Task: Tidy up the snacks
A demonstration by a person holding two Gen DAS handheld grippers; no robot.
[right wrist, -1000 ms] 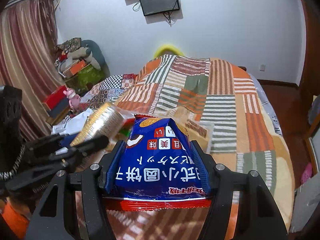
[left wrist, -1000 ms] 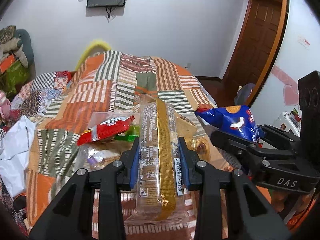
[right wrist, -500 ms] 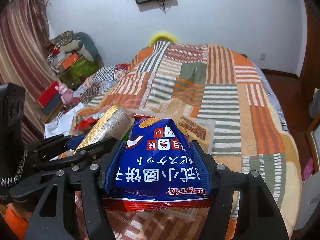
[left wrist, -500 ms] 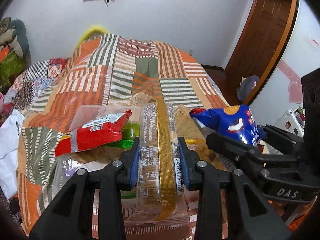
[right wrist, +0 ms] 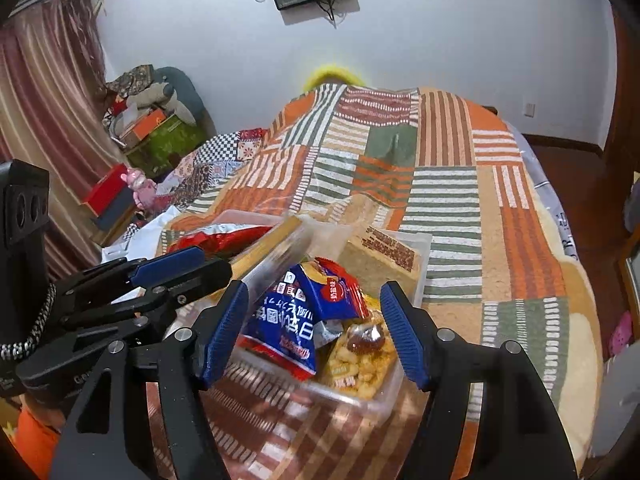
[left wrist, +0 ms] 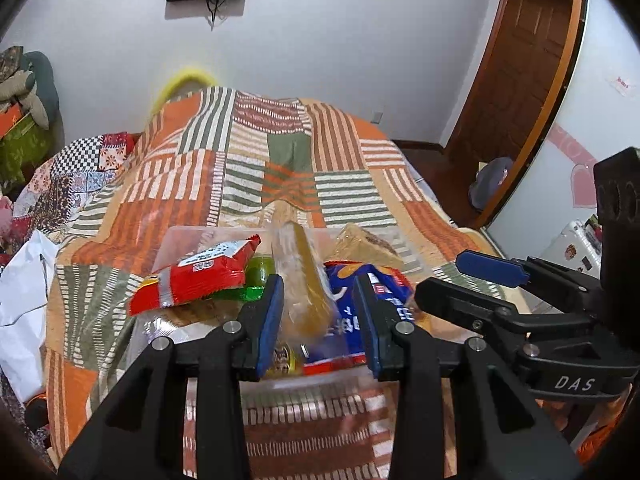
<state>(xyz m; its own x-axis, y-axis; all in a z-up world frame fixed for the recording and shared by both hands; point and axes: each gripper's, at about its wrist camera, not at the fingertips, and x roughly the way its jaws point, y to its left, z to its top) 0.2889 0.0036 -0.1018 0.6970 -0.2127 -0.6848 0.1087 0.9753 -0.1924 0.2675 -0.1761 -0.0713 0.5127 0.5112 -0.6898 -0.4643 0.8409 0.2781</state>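
A clear plastic bin [left wrist: 188,236] of snacks sits on the striped quilt. My left gripper [left wrist: 318,320] hovers over its near edge. The long cracker pack [left wrist: 304,280] is blurred and tips forward out of the jaws into the bin, with a gap at the right pad. My right gripper [right wrist: 314,320] is over the bin's right half with its jaws opening. The blue snack bag [right wrist: 296,320] lies loose in the bin below them, touched by neither pad. A red snack bag [left wrist: 196,276] rests on the bin's left side. Beside it, the right gripper [left wrist: 440,274] shows in the left wrist view.
A tan square packet [right wrist: 384,252] leans in the bin's far right corner, and a yellow snack pack [right wrist: 360,356] lies at its near right. The quilt [left wrist: 280,160] stretches beyond. A white plastic bag [left wrist: 20,280] lies at the left, and a wooden door [left wrist: 520,80] is at the right.
The blue bag has dropped out of the right jaws into the bin. The cracker pack has slid forward out of the left jaws. Both grippers have come closer to the bin.
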